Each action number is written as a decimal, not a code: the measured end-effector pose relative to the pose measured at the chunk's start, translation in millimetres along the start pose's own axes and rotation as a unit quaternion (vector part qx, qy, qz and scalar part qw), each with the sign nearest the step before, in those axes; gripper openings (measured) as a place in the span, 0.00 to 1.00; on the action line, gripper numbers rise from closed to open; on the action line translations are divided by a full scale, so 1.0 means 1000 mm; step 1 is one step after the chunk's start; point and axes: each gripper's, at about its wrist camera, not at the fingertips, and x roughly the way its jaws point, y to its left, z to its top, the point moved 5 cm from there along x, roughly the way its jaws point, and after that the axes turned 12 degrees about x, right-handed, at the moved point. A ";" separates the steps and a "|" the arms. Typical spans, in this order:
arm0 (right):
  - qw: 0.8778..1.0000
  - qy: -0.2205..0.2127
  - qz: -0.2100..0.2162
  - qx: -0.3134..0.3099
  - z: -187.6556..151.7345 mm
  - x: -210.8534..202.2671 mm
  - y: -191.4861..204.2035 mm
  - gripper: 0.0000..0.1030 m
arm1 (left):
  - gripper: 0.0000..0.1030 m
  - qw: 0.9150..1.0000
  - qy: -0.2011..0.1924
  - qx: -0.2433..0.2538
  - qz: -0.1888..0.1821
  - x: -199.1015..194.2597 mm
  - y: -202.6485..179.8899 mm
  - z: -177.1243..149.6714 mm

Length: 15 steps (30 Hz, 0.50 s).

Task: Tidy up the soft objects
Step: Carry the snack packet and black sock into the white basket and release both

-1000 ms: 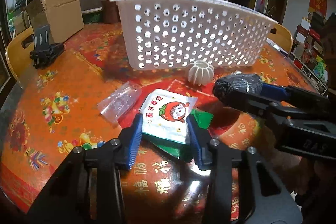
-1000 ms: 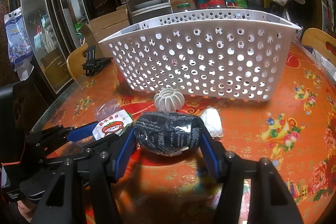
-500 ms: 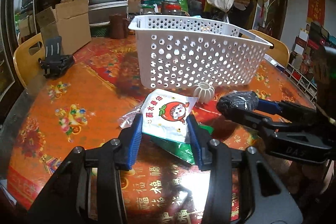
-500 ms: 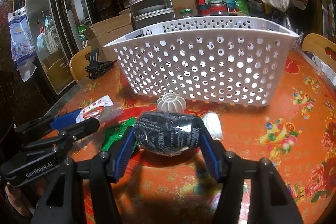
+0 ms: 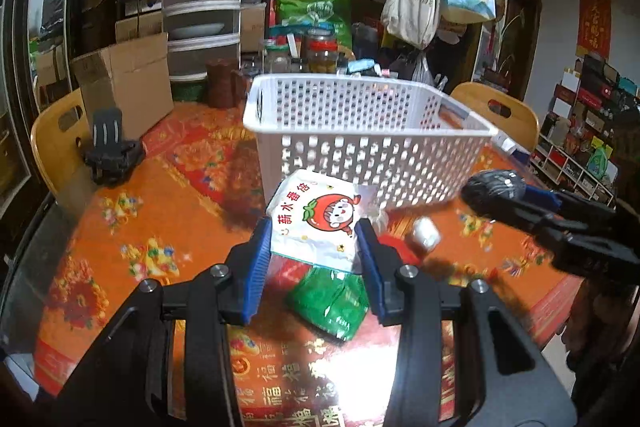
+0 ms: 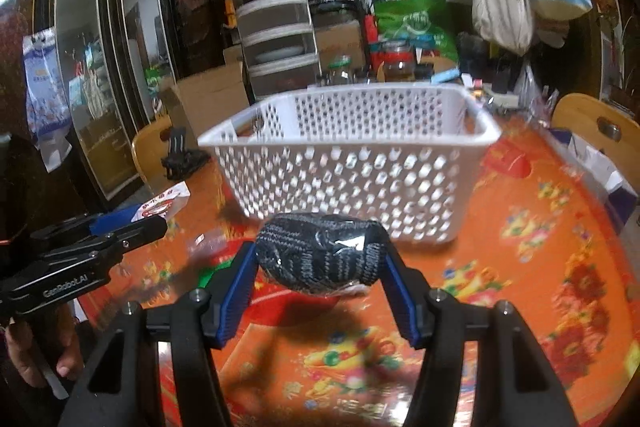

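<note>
My left gripper [image 5: 316,239] is shut on a white snack packet with a tomato cartoon [image 5: 316,219], held above the table in front of the white perforated basket [image 5: 360,143]. My right gripper [image 6: 320,259] is shut on a dark knitted bundle wrapped in clear plastic [image 6: 320,251], held up before the same basket [image 6: 352,179]. The bundle also shows at the right of the left wrist view [image 5: 494,189]. A green packet [image 5: 332,301] lies on the table under my left gripper. The left gripper and its packet [image 6: 166,203] show at the left of the right wrist view.
A small white object [image 5: 426,233] and a clear plastic bag [image 6: 208,243] lie on the orange patterned tablecloth [image 5: 140,227]. A black clamp stand [image 5: 110,153] and a cardboard box [image 5: 128,87] sit at far left. Wooden chairs [image 5: 500,115] ring the table. Jars and drawers stand behind.
Both grippers have risen with their loads, so the basket's open top now shows. The green packet stayed on the table. The white ribbed object near the basket is out of sight.
</note>
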 end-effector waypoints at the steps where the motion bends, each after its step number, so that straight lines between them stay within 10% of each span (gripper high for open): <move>1: 1.000 -0.005 0.001 -0.001 0.006 -0.005 -0.001 0.59 | 0.38 1.000 -0.002 -0.001 -0.003 -0.002 0.001 0.005; 15: 0.999 -0.013 -0.014 -0.039 0.092 -0.015 0.003 0.59 | 0.38 0.999 -0.014 -0.008 -0.034 -0.002 0.007 0.109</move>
